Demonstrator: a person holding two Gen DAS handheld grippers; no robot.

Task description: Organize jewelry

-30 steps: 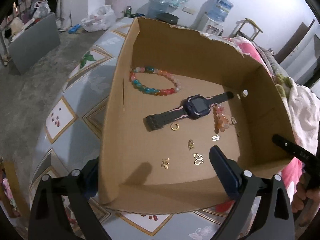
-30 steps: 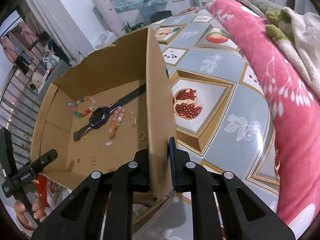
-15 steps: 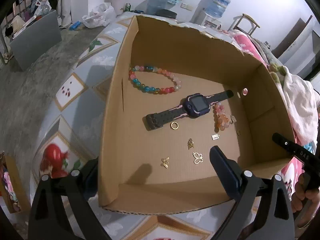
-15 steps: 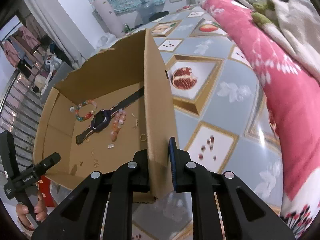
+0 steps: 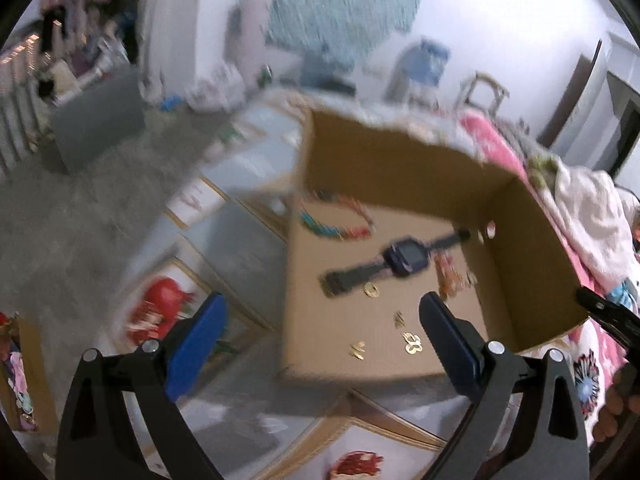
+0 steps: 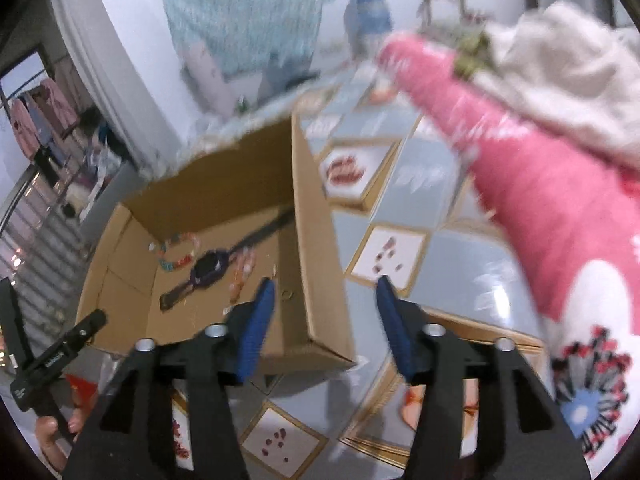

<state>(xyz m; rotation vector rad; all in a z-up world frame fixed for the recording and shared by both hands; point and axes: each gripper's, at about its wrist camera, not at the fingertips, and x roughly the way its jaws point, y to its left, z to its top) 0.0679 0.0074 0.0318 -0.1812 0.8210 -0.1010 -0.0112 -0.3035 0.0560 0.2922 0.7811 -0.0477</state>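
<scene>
Broadly, a tiled fruit-print tabletop [image 5: 240, 256] carries an open cardboard box [image 5: 400, 168], with a pink blanket [image 6: 540, 184] on its right. Both tools gape wide and hold nothing: the left tool [image 5: 320, 332] spans the box's near left corner, and the right tool [image 6: 326, 312] straddles its right wall. Inside lie a dark watch [image 5: 400, 260], a coloured bead bracelet [image 5: 332, 222] farther left, an orange bead strand [image 5: 446, 276] and small gold charms [image 5: 412, 343] nearest, all blurred.
</scene>
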